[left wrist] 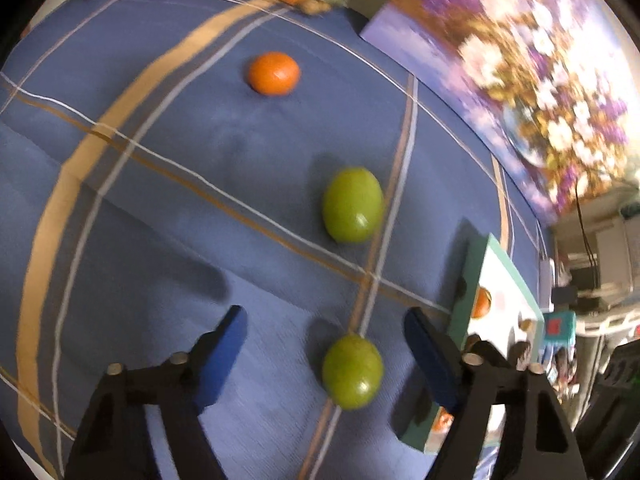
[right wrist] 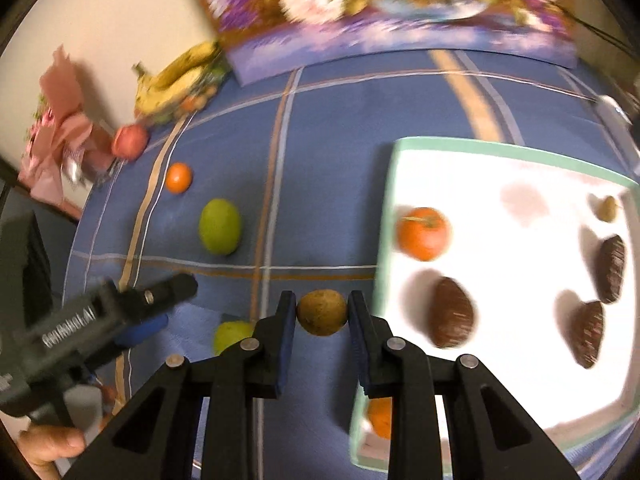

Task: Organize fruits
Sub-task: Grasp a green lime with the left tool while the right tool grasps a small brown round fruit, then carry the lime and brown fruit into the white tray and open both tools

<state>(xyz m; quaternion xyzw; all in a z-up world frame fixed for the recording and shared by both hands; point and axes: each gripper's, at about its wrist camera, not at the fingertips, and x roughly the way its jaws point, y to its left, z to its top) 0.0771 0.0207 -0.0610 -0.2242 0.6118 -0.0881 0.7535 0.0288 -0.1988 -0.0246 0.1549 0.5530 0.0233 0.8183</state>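
Note:
My left gripper (left wrist: pixel 324 320) is open, low over the blue cloth, with a green fruit (left wrist: pixel 352 371) lying between its fingers, not gripped. A second green fruit (left wrist: pixel 353 205) and a tangerine (left wrist: pixel 273 73) lie farther ahead. My right gripper (right wrist: pixel 322 308) is shut on a brown kiwi (right wrist: pixel 322 312) just left of the white tray (right wrist: pixel 390 184). In the tray lie two tangerines (right wrist: pixel 422 233), three dark brown fruits (right wrist: pixel 452 312) and a small olive-coloured fruit (right wrist: pixel 608 209). The left gripper also shows in the right wrist view (right wrist: pixel 160 300), over the near green fruit (right wrist: pixel 230 334).
Bananas (right wrist: pixel 176 78) and small fruits sit on a glass dish at the far corner, with a red apple (right wrist: pixel 130 141) beside them. A flower painting (right wrist: pixel 380 12) leans against the wall behind. Pink wrapped flowers (right wrist: pixel 56 128) stand at the left edge.

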